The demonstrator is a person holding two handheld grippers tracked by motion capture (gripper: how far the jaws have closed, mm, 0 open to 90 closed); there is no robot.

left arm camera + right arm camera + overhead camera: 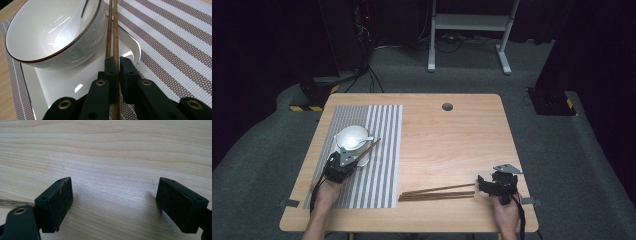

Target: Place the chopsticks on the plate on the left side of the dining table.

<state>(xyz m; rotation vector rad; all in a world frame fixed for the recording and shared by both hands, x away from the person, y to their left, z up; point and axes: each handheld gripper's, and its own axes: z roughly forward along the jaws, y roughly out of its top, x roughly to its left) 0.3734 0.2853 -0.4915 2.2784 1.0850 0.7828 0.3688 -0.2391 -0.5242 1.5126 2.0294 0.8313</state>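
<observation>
- Left gripper is clenched on a pair of wooden chopsticks, both black jaws pressing the sticks from either side; in the high view this gripper sits over the near edge of the white square plate.
- Held chopsticks run forward past the right flank of the white bowl, close against its wall, and slant up to the right in the high view.
- White bowl, rimmed with a thin brown line, stands on the plate, which lies on the striped placemat; the bowl crowds the space directly left of the sticks.
- Right gripper is released, jaws spread wide over bare wooden table, nothing between them; in the high view it rests near the table's right front corner.
- More loose chopsticks lie flat on the table, just left of the right gripper and right of the placemat.
- Beyond the table, a white frame stand is on the grey floor.
</observation>
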